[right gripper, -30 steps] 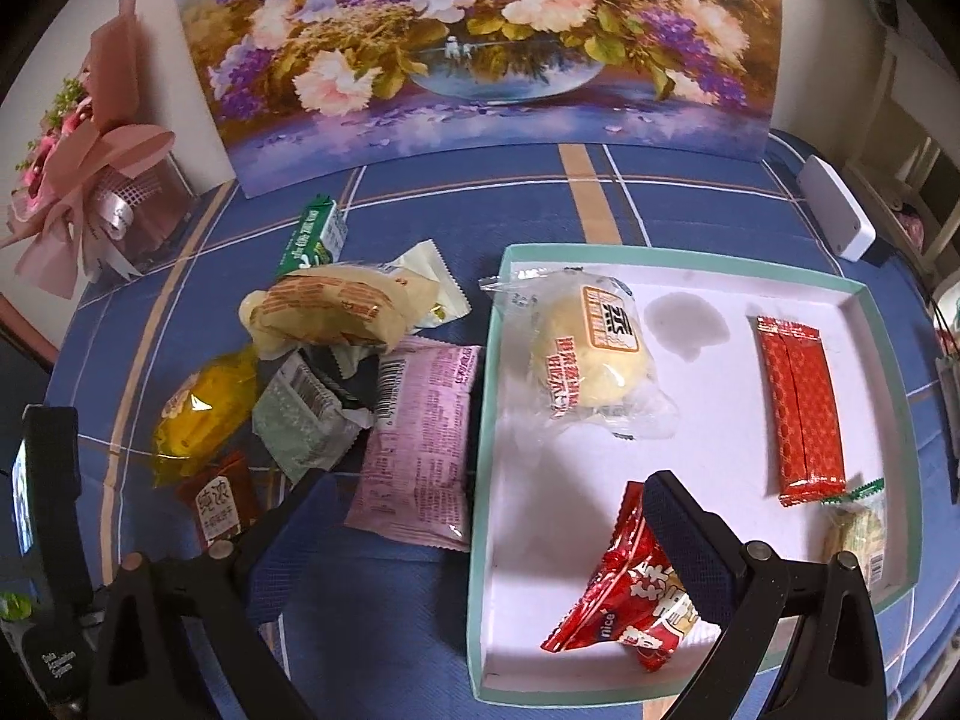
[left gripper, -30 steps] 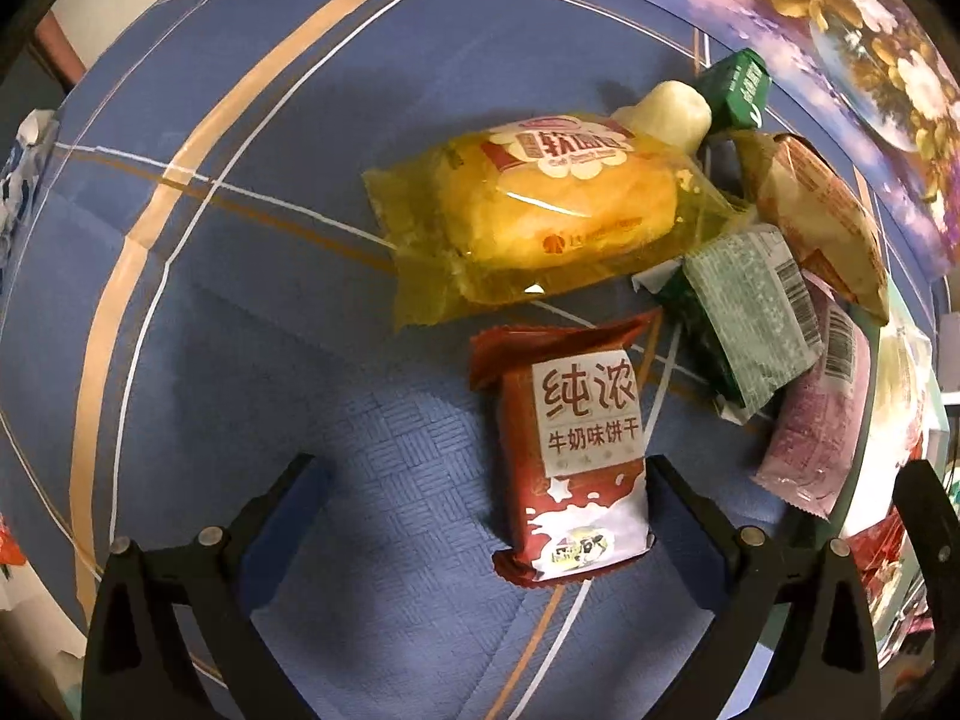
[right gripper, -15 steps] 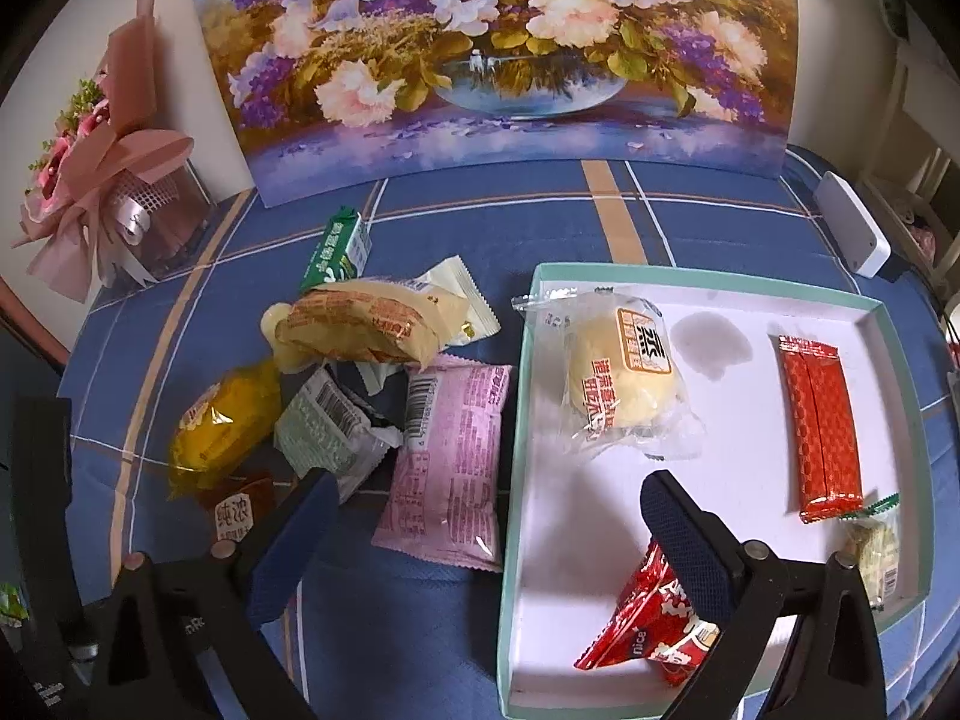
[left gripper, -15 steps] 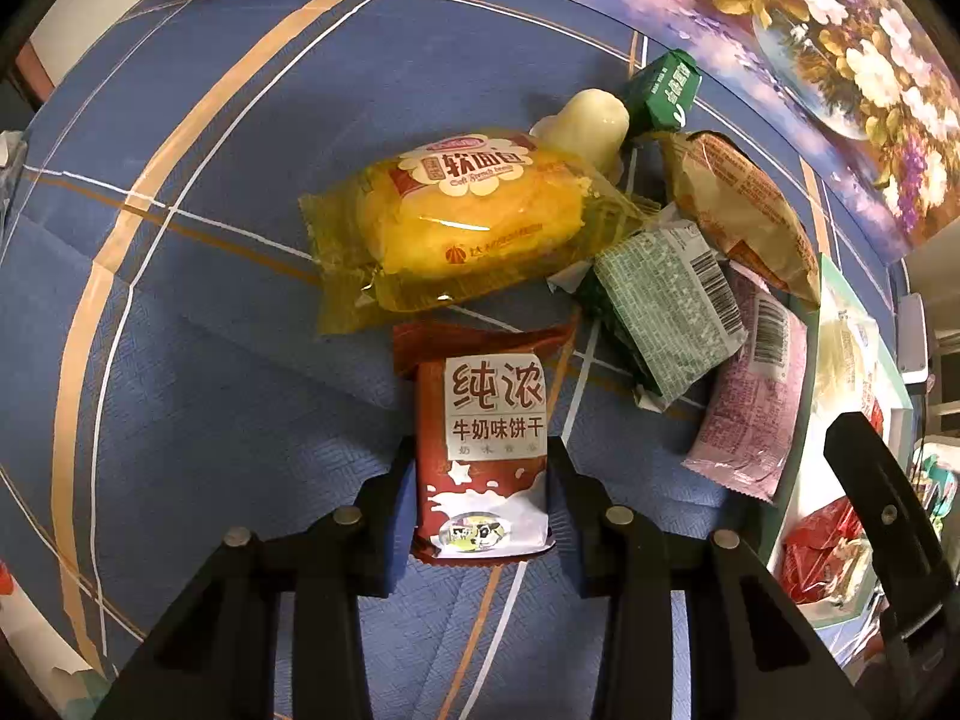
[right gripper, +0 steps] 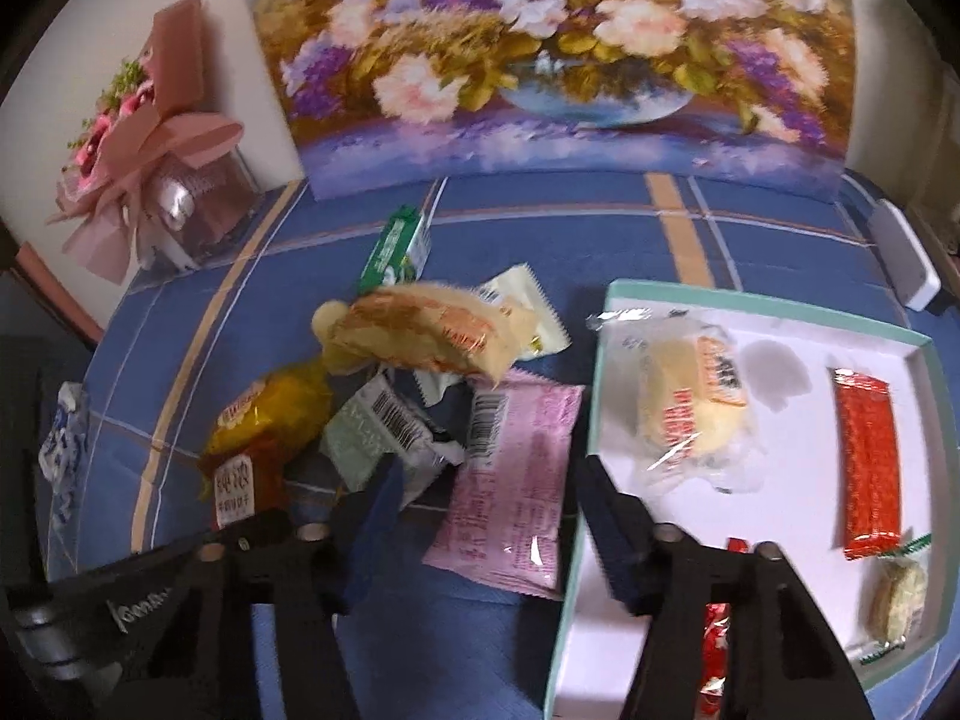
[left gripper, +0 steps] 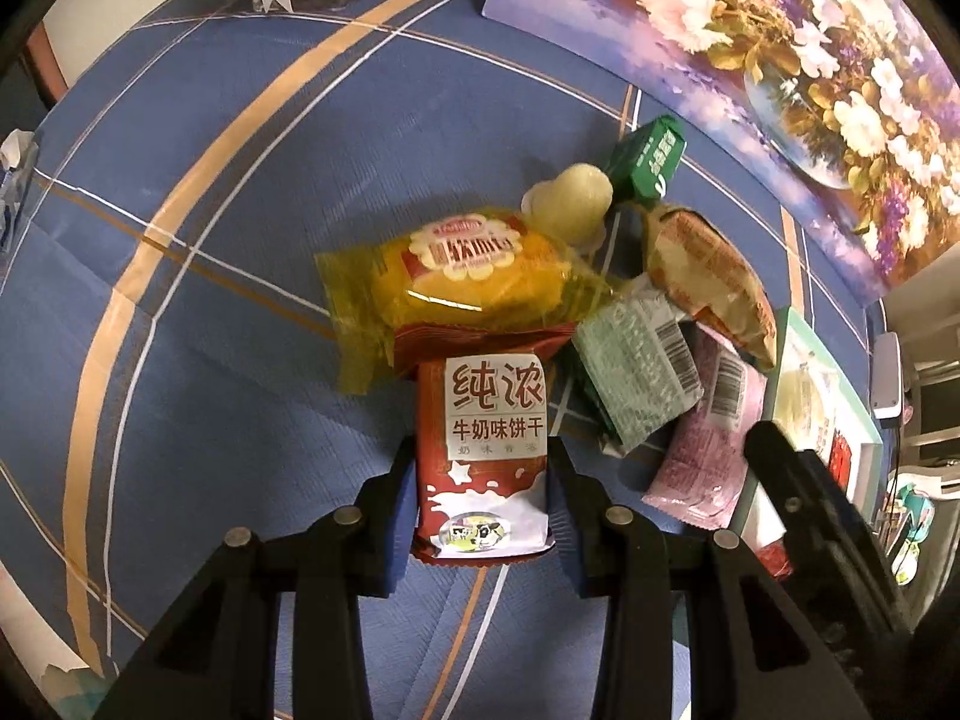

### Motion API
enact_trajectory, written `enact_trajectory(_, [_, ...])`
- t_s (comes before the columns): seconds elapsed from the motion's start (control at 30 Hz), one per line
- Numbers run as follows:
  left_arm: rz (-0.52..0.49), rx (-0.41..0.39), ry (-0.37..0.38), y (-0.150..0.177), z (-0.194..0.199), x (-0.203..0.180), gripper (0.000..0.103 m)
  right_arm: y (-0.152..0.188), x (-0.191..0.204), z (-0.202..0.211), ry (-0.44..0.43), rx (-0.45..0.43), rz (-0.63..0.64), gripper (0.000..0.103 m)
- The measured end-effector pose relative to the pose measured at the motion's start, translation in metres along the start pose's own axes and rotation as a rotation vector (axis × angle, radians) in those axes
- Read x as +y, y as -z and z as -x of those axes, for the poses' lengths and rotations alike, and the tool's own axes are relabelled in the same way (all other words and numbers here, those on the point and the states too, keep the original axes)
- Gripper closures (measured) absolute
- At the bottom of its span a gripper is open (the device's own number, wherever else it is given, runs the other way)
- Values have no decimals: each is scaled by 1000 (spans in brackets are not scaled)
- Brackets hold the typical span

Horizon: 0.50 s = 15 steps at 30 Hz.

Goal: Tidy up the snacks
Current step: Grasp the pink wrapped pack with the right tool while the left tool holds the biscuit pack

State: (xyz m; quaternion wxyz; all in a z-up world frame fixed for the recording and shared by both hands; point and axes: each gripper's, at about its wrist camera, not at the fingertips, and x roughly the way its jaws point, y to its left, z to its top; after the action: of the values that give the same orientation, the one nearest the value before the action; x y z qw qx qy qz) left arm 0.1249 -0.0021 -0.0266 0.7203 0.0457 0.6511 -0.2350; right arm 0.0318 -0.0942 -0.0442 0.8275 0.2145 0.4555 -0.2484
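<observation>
So the tray (right gripper: 600,360) is clearly where everything's headed, and the loose pile sits just left of it on the blue cloth (left gripper: 240,240).

Furthest from the tray, the left gripper (left gripper: 480,492) has clamped onto the red milk biscuit pack (left gripper: 486,456), pads squeezing its long sides near the bottom end. Makes sense: it's the outermost piece, so it comes away without dragging the pile. Its top edge overlaps the yellow cake bag (left gripper: 462,282).

Closer in, the green packet (right gripper: 378,426) leans on the heap, then the pink packet (right gripper: 516,468) lies flat right beside the tray's left rim.

The right gripper (right gripper: 486,516) has just been closing around that pink packet. The view's blurry, so I can't tell if the pads actually bite yet. Grabbing the nearest one is the shortest hop, I'd guess.
</observation>
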Motion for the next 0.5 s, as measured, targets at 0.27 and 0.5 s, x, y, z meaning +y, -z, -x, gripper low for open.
enact_trajectory(0.27, [11, 7, 13, 3, -2, -4, 62, 5, -1, -23, 18, 65, -13, 51])
enact_trajectory(0.5, [19, 15, 16, -2, -10, -8, 62, 2, 2, -35, 49, 74, 7, 52])
